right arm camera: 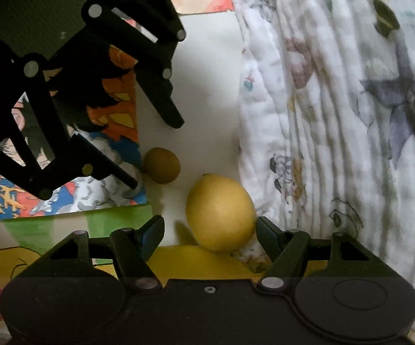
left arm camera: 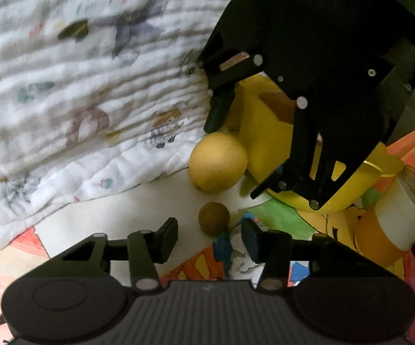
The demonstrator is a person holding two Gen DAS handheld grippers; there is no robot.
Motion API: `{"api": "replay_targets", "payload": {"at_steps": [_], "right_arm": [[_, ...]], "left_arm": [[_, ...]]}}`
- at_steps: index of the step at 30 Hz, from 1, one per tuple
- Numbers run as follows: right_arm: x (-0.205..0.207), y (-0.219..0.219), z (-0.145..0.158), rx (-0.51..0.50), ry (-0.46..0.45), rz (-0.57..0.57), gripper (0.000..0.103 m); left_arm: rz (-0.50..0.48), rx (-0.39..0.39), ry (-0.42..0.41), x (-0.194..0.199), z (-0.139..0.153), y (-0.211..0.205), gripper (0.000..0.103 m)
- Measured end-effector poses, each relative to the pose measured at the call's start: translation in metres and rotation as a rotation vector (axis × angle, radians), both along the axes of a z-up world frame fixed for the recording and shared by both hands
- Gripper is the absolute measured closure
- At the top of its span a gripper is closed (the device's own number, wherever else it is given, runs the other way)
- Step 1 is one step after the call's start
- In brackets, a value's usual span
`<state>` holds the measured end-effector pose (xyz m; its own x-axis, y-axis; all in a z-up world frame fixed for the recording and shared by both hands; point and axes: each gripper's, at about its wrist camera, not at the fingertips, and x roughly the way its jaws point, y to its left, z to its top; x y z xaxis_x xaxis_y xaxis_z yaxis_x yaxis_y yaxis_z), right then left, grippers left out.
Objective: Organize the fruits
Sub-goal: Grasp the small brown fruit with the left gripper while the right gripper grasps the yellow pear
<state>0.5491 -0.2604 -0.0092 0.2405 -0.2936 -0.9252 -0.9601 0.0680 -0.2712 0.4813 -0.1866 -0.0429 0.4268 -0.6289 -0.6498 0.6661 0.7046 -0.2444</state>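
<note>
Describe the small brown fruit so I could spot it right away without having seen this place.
Find the white patterned quilt; by its edge on the colourful mat lies a large yellow lemon. Just beside the lemon, apart from it, sits the brown fruit, much smaller, round and dull brown rather than yellow.

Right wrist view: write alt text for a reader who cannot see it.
The right tongs stand open around a yellow lemon on a white surface, the right finger close against it. A small brown kiwi lies just beyond, the left tongs reaching towards it, with a printed white quilt alongside.
</note>
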Motion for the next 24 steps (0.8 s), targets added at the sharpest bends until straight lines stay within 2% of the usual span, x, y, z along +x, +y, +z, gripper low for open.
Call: {"api": "replay_targets", "payload": {"at_steps": [5, 12, 18, 24], "right_arm": [[0.005, -0.004, -0.008, 0.015, -0.018, -0.005, 0.037], [0.008, -0.007, -0.026, 0.019, -0.034, -0.007, 0.038], [0.004, -0.01, -0.034, 0.022, -0.082, 0.014, 0.045], [-0.013, -0.014, -0.037, 0.061, -0.105, 0.007, 0.045]], "left_arm": [[0.017, -0.014, 0.006, 0.005, -0.002, -0.003, 0.057], [0.032, 0.004, -0.016, 0.003, -0.003, -0.009, 0.075], [0.052, 0.003, 0.005, 0.004, -0.004, -0.009, 0.076], [0.101, -0.024, 0.055, 0.01, -0.004, 0.0, 0.076]]}}
